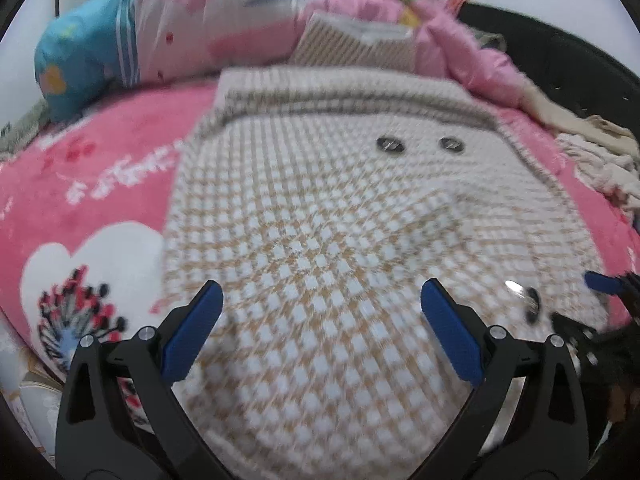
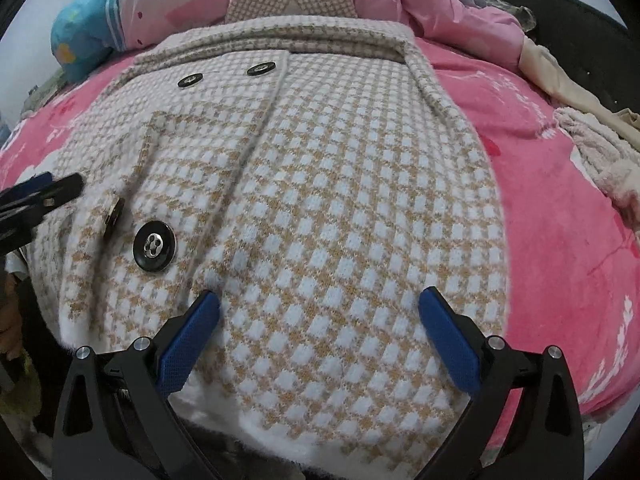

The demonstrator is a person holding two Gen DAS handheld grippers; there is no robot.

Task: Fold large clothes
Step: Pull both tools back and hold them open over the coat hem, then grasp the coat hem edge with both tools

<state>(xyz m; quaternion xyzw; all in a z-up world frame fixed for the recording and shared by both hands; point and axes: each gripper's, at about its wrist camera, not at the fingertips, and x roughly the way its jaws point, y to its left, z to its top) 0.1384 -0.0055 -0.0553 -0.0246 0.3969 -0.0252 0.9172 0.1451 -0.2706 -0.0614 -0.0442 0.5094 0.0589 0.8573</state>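
- Left wrist view: white script on the pink blanket [image 1: 92, 184] at left, too blurred to read; no brand or label legible.
- Checked tan-and-white coat [image 1: 320, 240] spread flat on the bed, filling the centre, upper part folded over at the far end.
- Left gripper [image 1: 320, 292] hovering over the coat's near part, blue fingers [image 1: 192, 332] spread wide apart, released, nothing between them.
- Two dark buttons [image 1: 418, 144] beyond the fingers; tip of the right gripper [image 1: 600, 282] at the right edge, over the coat's right side.
- Pink and teal bedding [image 1: 160, 40] heaped at the far side.
- Right wrist view: white marks on the pink blanket [image 2: 560, 160] at right, not readable.
- Same coat [image 2: 340, 200] lying front up, its near hem just below the fingers.
- Right gripper [image 2: 320, 300] over the hem area, blue fingers [image 2: 450, 344] wide apart, released, gripping nothing.
- Large black button [image 2: 155, 245] just left of and beyond the left-hand finger; two smaller ones farther up.
- Left gripper [image 2: 48, 190] at the left edge over the coat's side, grip state unclear here.
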